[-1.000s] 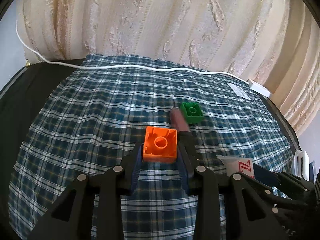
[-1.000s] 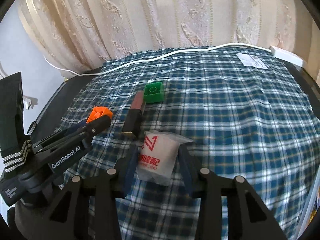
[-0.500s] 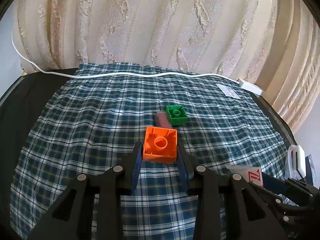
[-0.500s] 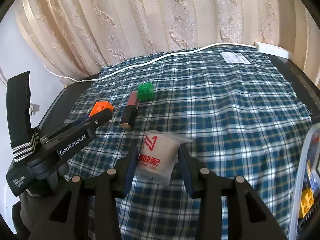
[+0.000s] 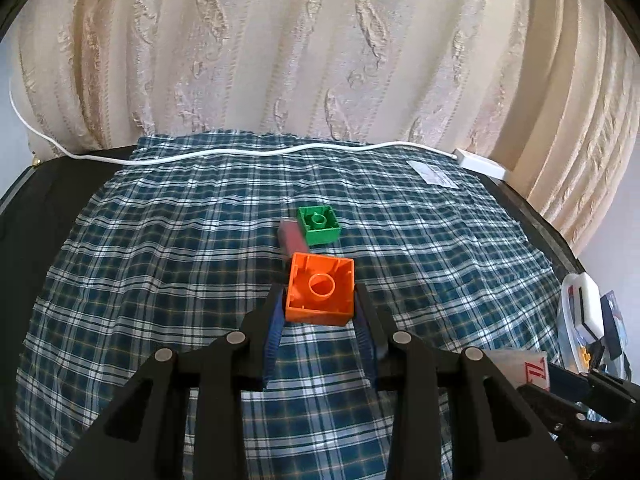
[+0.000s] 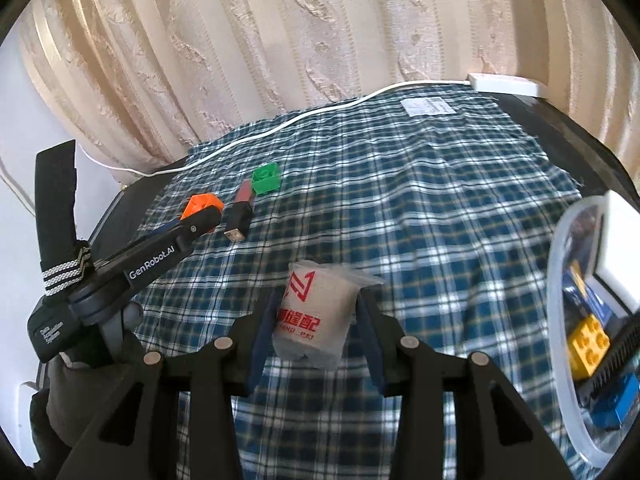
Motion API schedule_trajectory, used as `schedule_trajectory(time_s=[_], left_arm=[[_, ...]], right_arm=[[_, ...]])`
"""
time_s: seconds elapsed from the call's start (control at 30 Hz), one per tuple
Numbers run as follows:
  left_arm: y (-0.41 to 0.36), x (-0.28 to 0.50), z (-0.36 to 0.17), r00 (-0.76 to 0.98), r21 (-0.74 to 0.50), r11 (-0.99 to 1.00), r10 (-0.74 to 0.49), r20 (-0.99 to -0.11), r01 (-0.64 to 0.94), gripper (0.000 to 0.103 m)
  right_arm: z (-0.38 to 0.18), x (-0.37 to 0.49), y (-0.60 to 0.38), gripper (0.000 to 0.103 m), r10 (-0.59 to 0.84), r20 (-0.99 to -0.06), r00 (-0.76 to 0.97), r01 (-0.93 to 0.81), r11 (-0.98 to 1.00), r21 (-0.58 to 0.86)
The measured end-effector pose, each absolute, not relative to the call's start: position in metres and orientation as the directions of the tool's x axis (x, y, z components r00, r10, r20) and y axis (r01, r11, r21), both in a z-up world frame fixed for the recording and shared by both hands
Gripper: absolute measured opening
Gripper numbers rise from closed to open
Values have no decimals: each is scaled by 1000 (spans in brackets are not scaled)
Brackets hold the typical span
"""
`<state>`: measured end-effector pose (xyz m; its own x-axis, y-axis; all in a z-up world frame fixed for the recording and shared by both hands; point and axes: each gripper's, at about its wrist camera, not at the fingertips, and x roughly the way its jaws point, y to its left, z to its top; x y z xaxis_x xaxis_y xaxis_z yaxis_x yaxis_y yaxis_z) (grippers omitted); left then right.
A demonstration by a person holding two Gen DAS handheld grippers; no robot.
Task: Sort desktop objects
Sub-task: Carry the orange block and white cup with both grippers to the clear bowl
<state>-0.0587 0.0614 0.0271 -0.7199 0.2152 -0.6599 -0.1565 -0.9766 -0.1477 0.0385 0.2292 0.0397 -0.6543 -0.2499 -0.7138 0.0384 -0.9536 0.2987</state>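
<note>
Orange plastic first: your left gripper [image 5: 320, 304] is clamped on an orange building block [image 5: 321, 294], hollow underside facing the camera, one blue-padded finger pressed on each side. The block is lifted clear of the blue plaid tablecloth [image 5: 160, 264]. From the right wrist view the same block [image 6: 202, 207] shows at the tip of the left gripper [image 6: 200, 216], above the left edge of the cloth.

Your right gripper [image 6: 316, 320] is closed on a small translucent white packet [image 6: 316, 316] with red printing; both pads touch its sides and it is held up off the cloth. In the left wrist view only a corner of the packet [image 5: 524, 368] shows at lower right.

On the tabletop, near the middle of the cloth, a green building block [image 5: 319, 224] sits stud-up. A dark red lipstick tube [image 5: 292, 236] lies just beside its left edge; whether the two touch, you cannot tell. In the right wrist view the lipstick tube [image 6: 239, 212] runs diagonally with its square gold end toward the camera, and the green block [image 6: 266, 178] is at its far end.

At the right edge stands a clear plastic container [image 6: 560, 280]. Inside it: a yellow block [image 6: 588, 344], a blue block [image 6: 616, 404] and a white boxy item [image 6: 620, 248].

A white cable [image 5: 256, 152] runs along the far edge of the cloth to a white power strip [image 5: 482, 164]. A white label [image 5: 432, 174] lies flat near it. Cream patterned curtain [image 5: 320, 60] behind.
</note>
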Motion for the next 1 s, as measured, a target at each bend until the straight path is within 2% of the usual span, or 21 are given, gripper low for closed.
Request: schedule_trajectory(time_s=[0.53,1.0], left_arm=[[83,-54,23,-687,-144,-961,271,-674,-237,36],[125,-19,35,-624,-177,-911,387,-679,-373,37]], right_arm=[[61,103,279,45,-184,-672,-718,-50,-948,313],[73,161,362,45,6,-635,-772,-247,-924,292]])
